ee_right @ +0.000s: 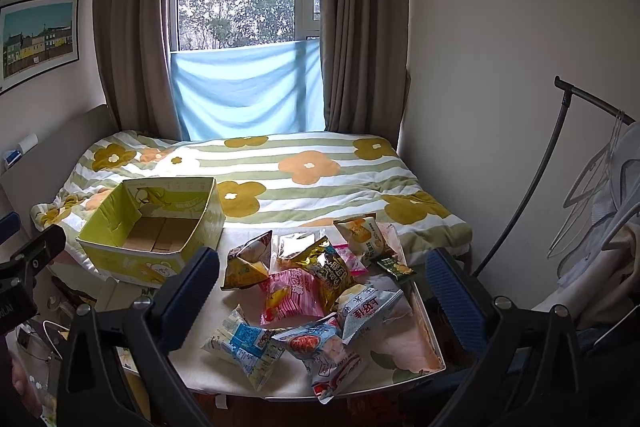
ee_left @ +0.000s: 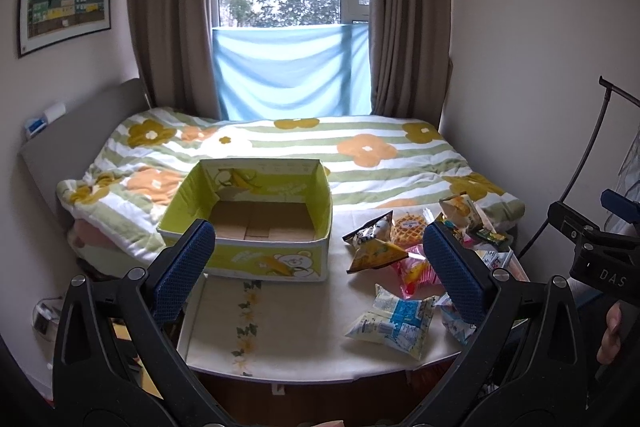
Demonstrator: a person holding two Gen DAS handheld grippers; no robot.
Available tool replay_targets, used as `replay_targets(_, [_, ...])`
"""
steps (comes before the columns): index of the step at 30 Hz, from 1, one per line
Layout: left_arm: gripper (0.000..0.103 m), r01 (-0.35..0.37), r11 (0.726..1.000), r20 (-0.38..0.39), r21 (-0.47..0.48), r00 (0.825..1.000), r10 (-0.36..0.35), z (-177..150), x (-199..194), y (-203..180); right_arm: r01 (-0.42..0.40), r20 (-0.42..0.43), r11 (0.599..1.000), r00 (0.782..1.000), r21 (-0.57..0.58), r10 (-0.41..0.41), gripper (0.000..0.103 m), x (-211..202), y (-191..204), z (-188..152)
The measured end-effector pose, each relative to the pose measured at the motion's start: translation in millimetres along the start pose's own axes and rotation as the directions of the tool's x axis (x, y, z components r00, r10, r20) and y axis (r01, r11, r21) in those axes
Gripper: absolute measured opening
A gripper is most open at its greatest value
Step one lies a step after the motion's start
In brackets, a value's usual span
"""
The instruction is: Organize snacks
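A: Where do the snacks sit?
B: In a loose heap (ee_right: 316, 291) on the right half of the desk (ee_left: 304, 351), touching and overlapping one another. A blue-and-white packet (ee_right: 244, 343) lies nearest, a pink one (ee_right: 290, 297) in the middle, a yellow triangular bag (ee_left: 374, 253) at the heap's left edge, and a waffle (ee_left: 408, 227) at the far side.
A: And the box?
B: The green cardboard box (ee_left: 256, 227) stands on the far left of the desk, against the flowered bed quilt (ee_left: 360, 151). Its top is open and only its brown cardboard floor shows inside.
A: The grippers?
B: The left gripper (ee_left: 320, 263) hangs above the near edge of the desk, jaws spread wide and grasping nothing. The right gripper (ee_right: 324, 291) hovers over the heap, jaws likewise released, no packet between them.
A: Do they touch anything?
B: No, both are clear of the snacks and the box.
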State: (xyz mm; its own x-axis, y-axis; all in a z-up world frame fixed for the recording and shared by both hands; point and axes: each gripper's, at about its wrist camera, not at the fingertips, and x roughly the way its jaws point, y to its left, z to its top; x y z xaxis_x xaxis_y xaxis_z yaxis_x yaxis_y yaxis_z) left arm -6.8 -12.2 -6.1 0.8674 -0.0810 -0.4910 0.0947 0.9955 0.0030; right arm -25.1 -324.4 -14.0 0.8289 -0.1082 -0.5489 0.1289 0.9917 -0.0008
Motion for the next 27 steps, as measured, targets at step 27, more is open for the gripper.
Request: replay_targets(27, [0.103, -0.005, 1.000, 0.012, -0.005, 1.000, 0.005, -3, -16, 3, -0.011, 0.022, 1.000, 1.000, -0.002, 0.011, 0.103, -15, 6, 4])
